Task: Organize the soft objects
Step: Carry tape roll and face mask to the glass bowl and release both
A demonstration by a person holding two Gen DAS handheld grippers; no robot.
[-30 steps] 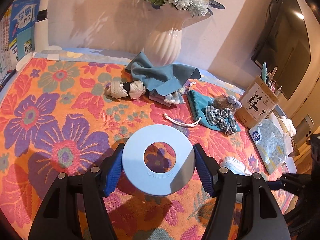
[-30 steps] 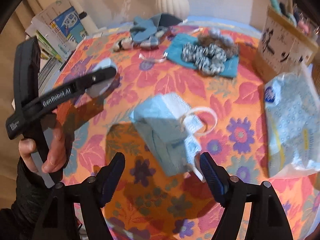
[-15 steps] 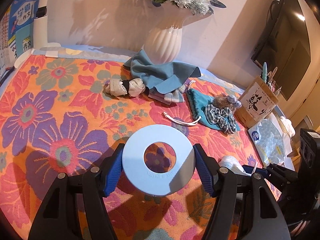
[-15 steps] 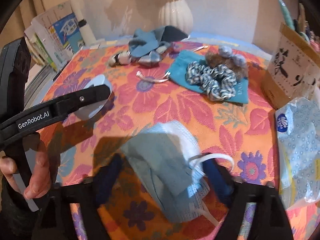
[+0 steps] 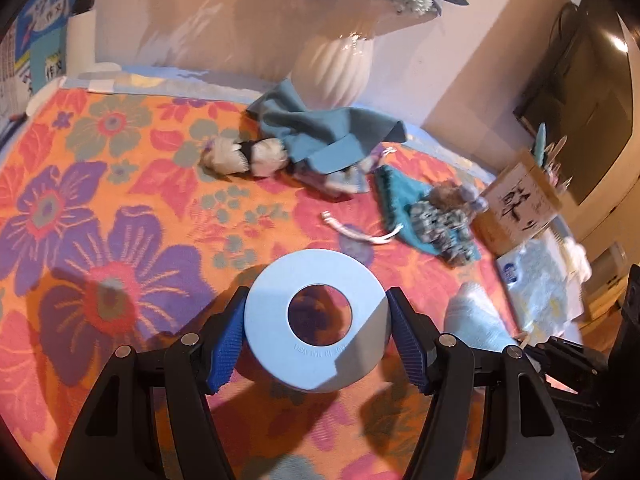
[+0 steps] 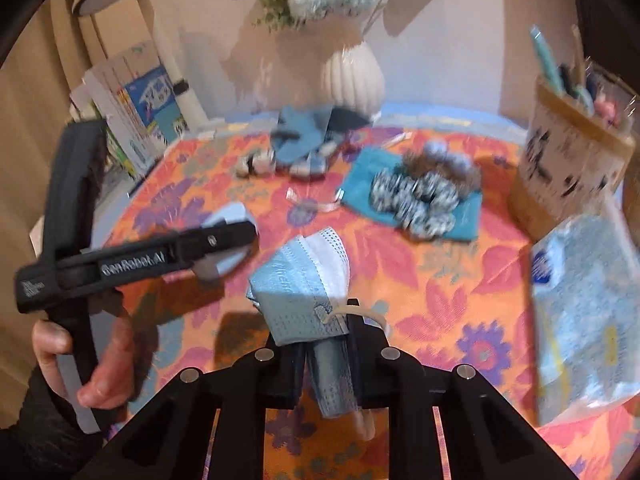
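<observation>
On the left, the left gripper (image 5: 316, 330) has its blue ribbed pads against both sides of a pale blue ring-topped holder (image 5: 318, 322), a smooth hard plastic drum with a round hole in its lid, held just over the flowered tablecloth (image 5: 100, 208). The pads touch only at two points on a curved, slick wall, so I would judge it could twist or slip out if the hand tilts.

Moving right, the right gripper (image 6: 326, 354) is clamped tight on a folded face mask (image 6: 304, 284), thin pleated blue fabric with a white inner layer, which stands up out of the jaws above the cloth. Its elastic ear loop (image 6: 360, 314) curls loose over one finger; that loop could snag. If the plan is to push the mask through the hole, the floppy bundle may buckle at the rim.

Further right, well apart, puffy checked scrunchies (image 6: 416, 200) lie heaped on a teal drawstring pouch (image 6: 464, 222). Beyond them sits a crinkly plastic tissue pack (image 6: 588, 312).
</observation>
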